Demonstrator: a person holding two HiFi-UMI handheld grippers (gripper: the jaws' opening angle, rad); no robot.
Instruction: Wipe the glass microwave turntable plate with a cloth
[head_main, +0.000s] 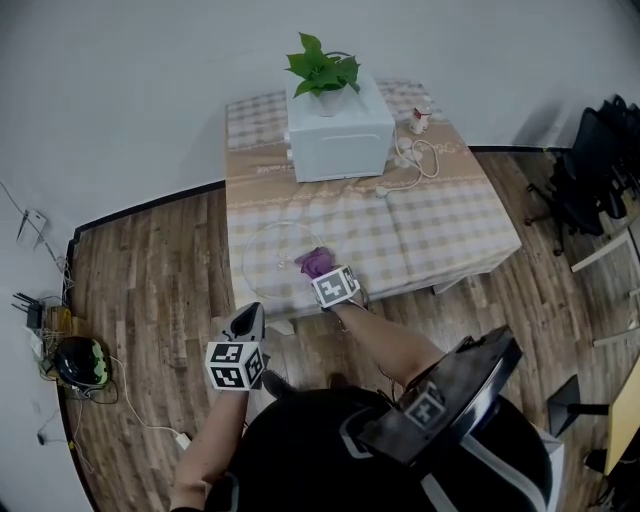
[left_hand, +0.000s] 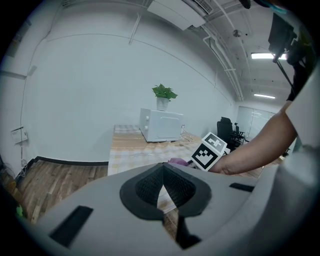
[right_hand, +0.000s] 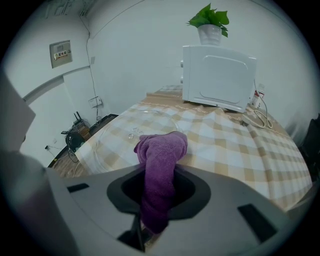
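The clear glass turntable plate (head_main: 272, 252) lies on the checked tablecloth near the table's front left corner. In the right gripper view the plate (right_hand: 125, 129) sits just ahead and left of the jaws. My right gripper (head_main: 322, 272) is shut on a purple cloth (head_main: 315, 262), which bunches over the plate's right edge. That cloth (right_hand: 162, 150) sticks up out of the right gripper (right_hand: 159, 192). My left gripper (head_main: 248, 320) hangs off the table, over the floor in front of its left corner. Its jaws are shut on nothing (left_hand: 162, 187).
A white microwave (head_main: 338, 135) with a potted plant (head_main: 322, 68) on top stands at the table's back. A white cable (head_main: 415, 165) and a small cup (head_main: 420, 120) lie to its right. Black office chairs (head_main: 590, 170) stand far right; cables and gear (head_main: 80, 362) clutter the floor at left.
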